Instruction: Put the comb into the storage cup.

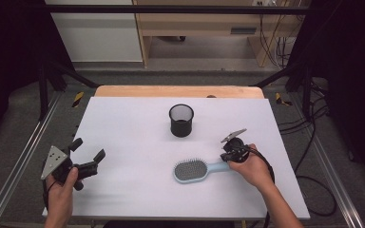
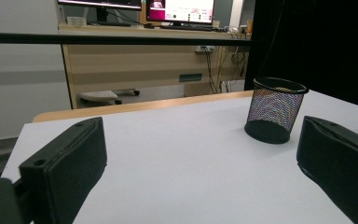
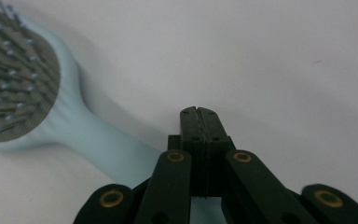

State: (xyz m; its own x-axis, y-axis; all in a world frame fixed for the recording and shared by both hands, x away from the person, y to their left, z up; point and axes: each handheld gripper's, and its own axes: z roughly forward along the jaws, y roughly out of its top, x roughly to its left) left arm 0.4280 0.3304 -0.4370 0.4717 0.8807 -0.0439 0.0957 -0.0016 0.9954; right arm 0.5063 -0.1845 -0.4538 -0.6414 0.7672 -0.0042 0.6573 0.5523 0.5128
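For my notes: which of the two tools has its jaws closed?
The right tool, beside the hairbrush handle; the left tool stands wide open.

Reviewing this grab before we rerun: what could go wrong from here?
1. The right gripper has its jaws pressed shut with nothing between them, above the hairbrush handle. A lift now would likely leave the brush on the table.
2. The mesh cup looks narrow and light; the brush's wide head may not fit or could tip it.
3. The left gripper stands open, well away from the cup, so nothing steadies it.
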